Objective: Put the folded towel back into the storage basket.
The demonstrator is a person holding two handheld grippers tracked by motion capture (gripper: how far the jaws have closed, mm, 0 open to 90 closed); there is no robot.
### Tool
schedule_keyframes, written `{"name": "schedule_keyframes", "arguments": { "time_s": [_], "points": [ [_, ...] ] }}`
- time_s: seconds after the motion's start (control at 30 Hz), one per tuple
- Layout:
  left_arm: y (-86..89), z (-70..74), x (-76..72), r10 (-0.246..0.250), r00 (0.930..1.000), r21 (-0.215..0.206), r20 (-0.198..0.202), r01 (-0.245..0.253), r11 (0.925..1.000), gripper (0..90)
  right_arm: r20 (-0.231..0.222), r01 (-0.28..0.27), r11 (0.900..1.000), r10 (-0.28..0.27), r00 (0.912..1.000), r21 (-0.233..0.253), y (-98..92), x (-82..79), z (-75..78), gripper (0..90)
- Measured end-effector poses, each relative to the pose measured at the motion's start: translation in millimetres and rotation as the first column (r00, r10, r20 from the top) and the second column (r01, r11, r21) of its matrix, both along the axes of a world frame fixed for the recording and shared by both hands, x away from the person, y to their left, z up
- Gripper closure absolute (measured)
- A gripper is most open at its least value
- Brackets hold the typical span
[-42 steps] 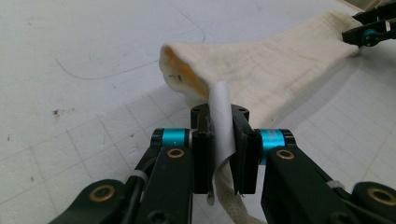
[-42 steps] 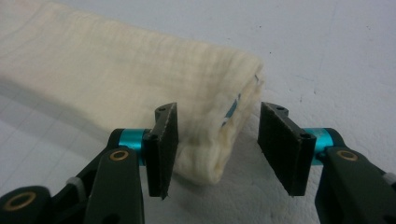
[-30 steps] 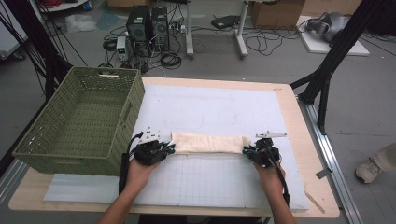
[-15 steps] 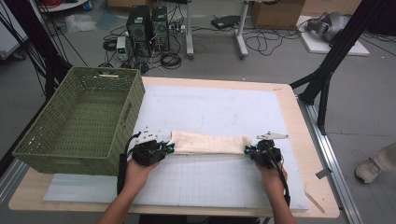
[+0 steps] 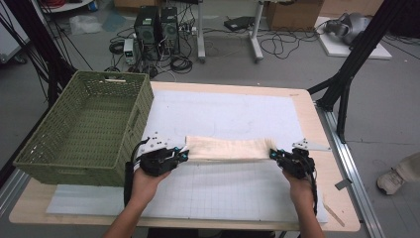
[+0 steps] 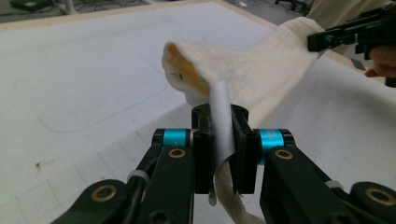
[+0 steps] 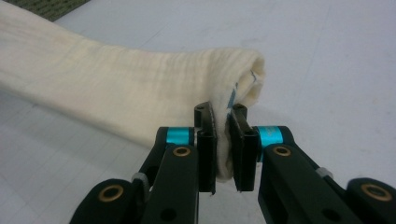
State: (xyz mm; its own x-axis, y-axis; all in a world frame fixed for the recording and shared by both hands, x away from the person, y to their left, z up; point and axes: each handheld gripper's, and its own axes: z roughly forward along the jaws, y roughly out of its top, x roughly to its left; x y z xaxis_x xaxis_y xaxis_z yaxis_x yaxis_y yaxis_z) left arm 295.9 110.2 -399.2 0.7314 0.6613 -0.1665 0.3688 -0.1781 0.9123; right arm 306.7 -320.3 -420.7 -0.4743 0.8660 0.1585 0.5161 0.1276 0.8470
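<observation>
**Cloth held taut between two grippers over the mat**

Cloth: A cream, folded cloth (image 5: 229, 148) stretches as a long band between the two grippers, above the white gridded mat (image 5: 223, 193) on the table (image 5: 307, 106). It lies across the middle of the mat, roughly parallel to the near edge. Whether its centre touches the mat cannot be told.

Left gripper: The left gripper (image 5: 182, 155) sits at the cloth's left end, just beside the basket's near right corner. In the left gripper view its fingers (image 6: 204, 158) are closed tight on the cloth end, with a white tag (image 6: 222, 121) standing up between them. The cloth bulges ahead of the fingers, showing a yellow-orange patch in the fold, and runs away to the other gripper at upper right.

Right gripper: The right gripper (image 5: 274, 154) holds the right end, near the mat's right edge. In the right gripper view its fingers (image 7: 207, 154) are pinched on the rolled end of the cloth, a thin layer squeezed between them. A faint blue mark shows at the fold.

Surroundings: A green woven basket (image 5: 131, 124) stands at the table's left side, partly on the mat, apart from the cloth. Both forearms enter from the near edge. Computers and cables lie on the floor beyond the table.
</observation>
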Motion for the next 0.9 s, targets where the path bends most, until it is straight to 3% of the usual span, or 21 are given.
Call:
{"name": "schedule_keyframes", "arguments": {
  "time_s": [0.13,0.33,0.67,0.9],
  "points": [
    [-1.1,11.6,-5.0,-0.005,0.9988,-0.015,0.048,0.006,0.9999,81.1,0.019,0.011,1.0,-0.011,0.9998,0.01,-2.0,4.5,10.0,82.6],
    [3.5,29.8,-11.8,0.003,0.9946,-0.04,0.104,0.001,0.9992,81.4,0.045,-0.01,0.999,0.011,0.9989,-0.035,5.4,15.6,33.1,82.7],
    [16.7,51.4,-26.3,0.042,0.9854,-0.068,0.165,-0.031,0.9972,81.7,0.108,-0.062,0.993,0.073,0.9914,-0.104,30.2,53.5,72.2,82.7],
    [27.6,65.4,-38.5,0.094,0.9726,-0.061,0.212,-0.083,0.9947,82.0,0.149,-0.112,0.987,0.129,0.9804,-0.117,57.6,84.5,94.0,82.7]
  ]
}}
